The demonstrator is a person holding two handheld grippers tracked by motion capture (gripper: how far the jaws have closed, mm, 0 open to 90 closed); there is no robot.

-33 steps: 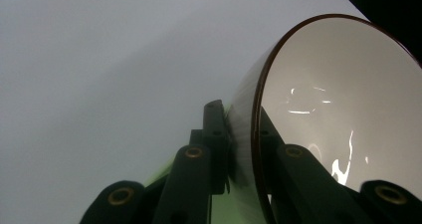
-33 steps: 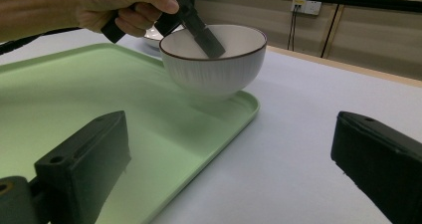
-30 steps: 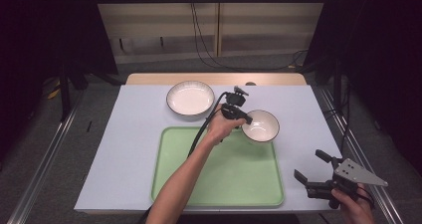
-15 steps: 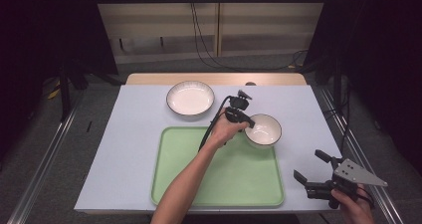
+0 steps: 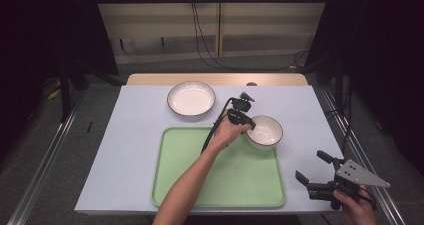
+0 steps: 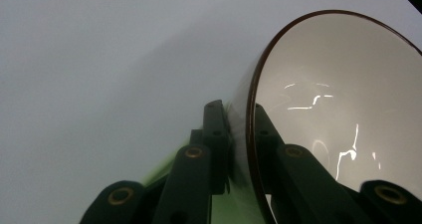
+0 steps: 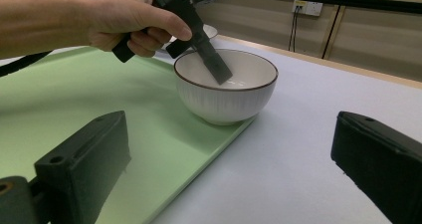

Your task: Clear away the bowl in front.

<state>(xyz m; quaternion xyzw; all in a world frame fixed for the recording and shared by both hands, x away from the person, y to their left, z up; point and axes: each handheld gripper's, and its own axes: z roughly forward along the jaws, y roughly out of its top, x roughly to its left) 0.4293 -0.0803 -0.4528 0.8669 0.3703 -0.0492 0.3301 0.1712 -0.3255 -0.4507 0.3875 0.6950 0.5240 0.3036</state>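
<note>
A white ribbed bowl [image 5: 266,131] with a dark rim sits at the far right corner of the green tray [image 5: 220,185], its base over the tray's edge [image 7: 226,102]. My left gripper [image 5: 250,126] is shut on the bowl's near-left rim. In the left gripper view [image 6: 242,115], one jaw is inside the bowl [image 6: 348,99] and one outside. My right gripper [image 5: 310,166] hovers open off the table's near right corner, and its wide-apart jaws [image 7: 229,139] face the bowl with nothing between them.
A shallow white plate [image 5: 191,98] lies at the back of the pale table cover [image 5: 130,150], left of the bowl. The person's left forearm [image 5: 195,175] crosses the tray. Dark floor and metal rails flank the table.
The left gripper and the bowl it holds have shifted slightly nearer and to the right, onto the tray's corner. The right gripper has stayed put.
</note>
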